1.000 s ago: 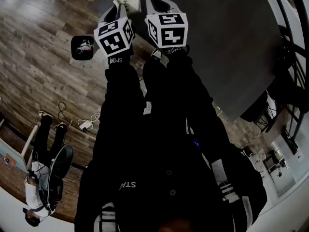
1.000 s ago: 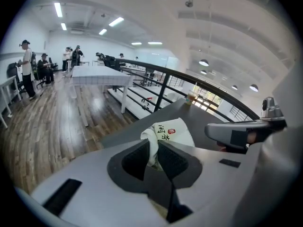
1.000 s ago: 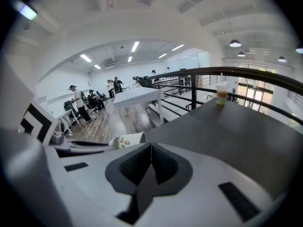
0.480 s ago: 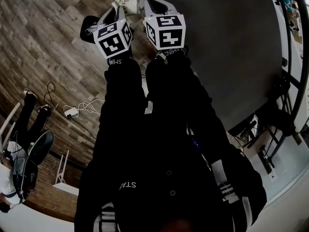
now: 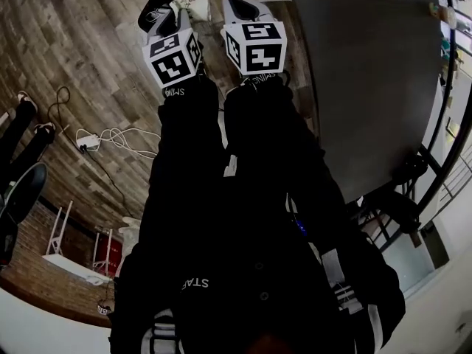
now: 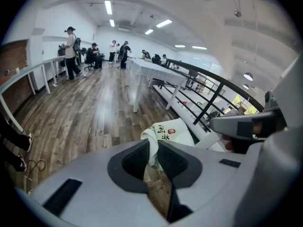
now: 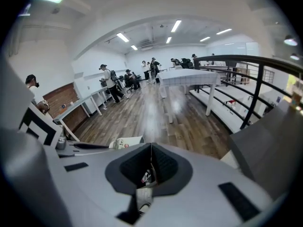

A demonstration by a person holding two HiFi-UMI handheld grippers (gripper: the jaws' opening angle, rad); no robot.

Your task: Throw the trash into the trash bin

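Both arms, in black sleeves (image 5: 184,146), reach out side by side. The claws point forward and down over the wooden floor (image 5: 96,65).

The left claw (image 6: 152,155) stands partly closed and pinches a crumpled white paper wrapper (image 6: 170,132). The wrapper is printed with dark characters and a red mark, and it sticks out past the tips. The right claw (image 7: 151,167) is pressed tight on a thin scrap (image 7: 147,178) of wrapping that barely shows between the pads. The two claws are close but apart.

A dark grey counter (image 5: 361,80) lies to the right, its left edge just beside the right claw. In the head view a black container (image 5: 151,21) sits on the floor just left of the left claw. Farther left lies a white cable with a plug strip (image 5: 92,140). A black railing (image 5: 442,116) runs beyond the counter's right edge. White desks (image 6: 151,72) and people (image 6: 71,44) stand far down the room.
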